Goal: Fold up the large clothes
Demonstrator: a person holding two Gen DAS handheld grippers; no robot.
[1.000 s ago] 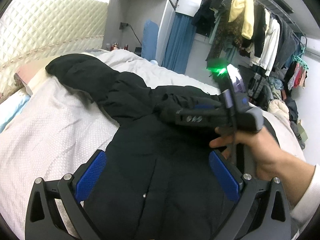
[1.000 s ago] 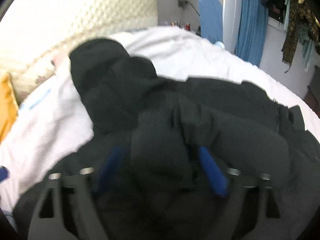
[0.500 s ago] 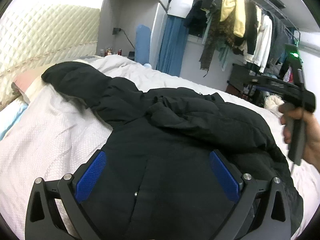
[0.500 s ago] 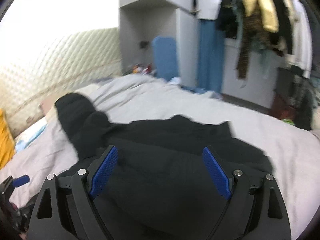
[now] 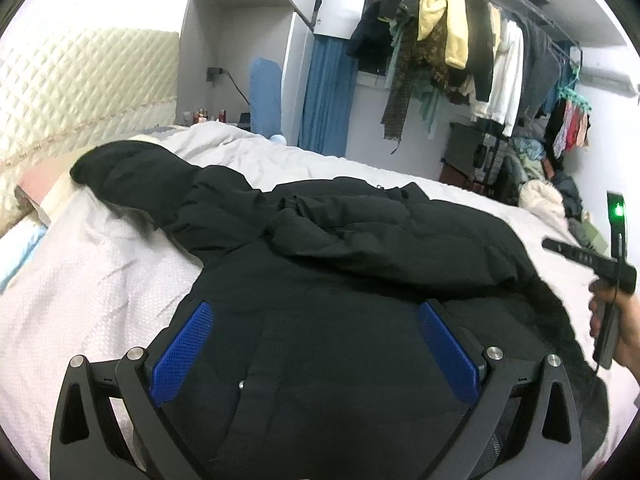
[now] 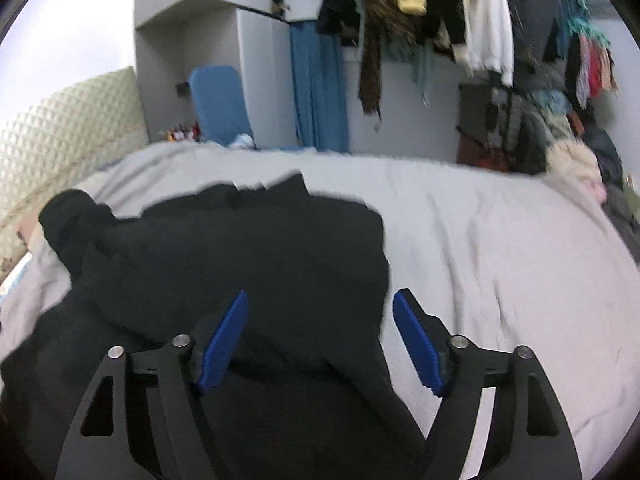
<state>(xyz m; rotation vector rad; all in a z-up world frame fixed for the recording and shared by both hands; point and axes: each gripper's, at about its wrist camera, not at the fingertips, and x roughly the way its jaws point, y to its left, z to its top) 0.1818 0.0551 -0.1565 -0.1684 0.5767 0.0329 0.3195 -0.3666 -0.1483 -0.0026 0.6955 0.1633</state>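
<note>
Black puffer jacket (image 5: pixel 360 264) lies spread on the bed (image 6: pixel 500 248), 1 sleeve folded across; both left gripper (image 5: pixel 316 344) and right gripper (image 6: pixel 320 340) hover with jaws apart, empty; next calls for gripping the remaining sleeve.

Black coat (image 5: pixel 360 320), white dimpled bedspread (image 5: pixel 80 300), blue-padded fingers (image 5: pixel 180 354).

Black jacket (image 6: pixel 248 264) on bed (image 6: pixel 480 248), hand-held gripper (image 6: pixel 320 320) open above
</note>
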